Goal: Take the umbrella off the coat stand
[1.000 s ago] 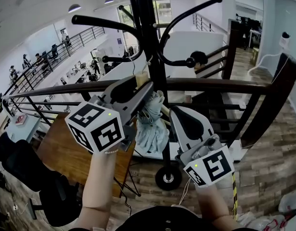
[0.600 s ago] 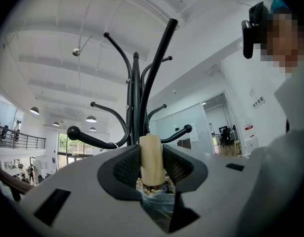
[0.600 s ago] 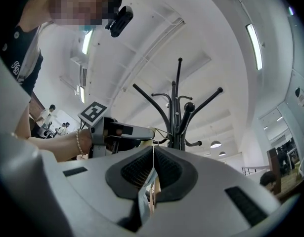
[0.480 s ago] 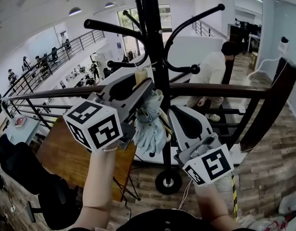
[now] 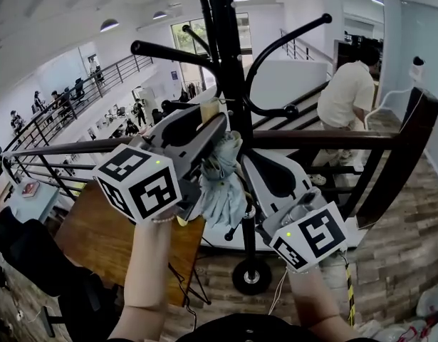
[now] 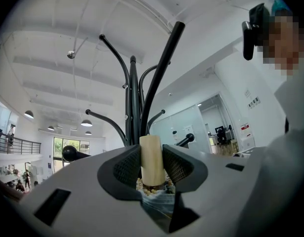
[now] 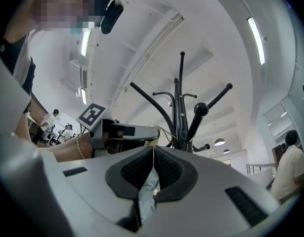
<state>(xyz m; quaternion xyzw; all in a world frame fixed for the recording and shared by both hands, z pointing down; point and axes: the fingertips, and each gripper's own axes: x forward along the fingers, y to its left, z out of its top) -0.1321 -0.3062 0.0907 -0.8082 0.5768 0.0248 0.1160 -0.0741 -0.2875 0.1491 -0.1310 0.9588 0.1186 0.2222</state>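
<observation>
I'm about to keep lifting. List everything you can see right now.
coat stand: one, black, centre
umbrella: one, light blue, folded, against the stand's pole
umbrella handle: one, pale wood, at the umbrella's top
railing: one, dark wood, across the middle
table: one, brown wood, lower left
chair: one, black, far lower left
bystander: one, white shirt, upper right beyond the railing
left gripper: one, grey, jaws closed on the umbrella handle
right gripper: one, grey, jaws shut on the umbrella's fabric
</observation>
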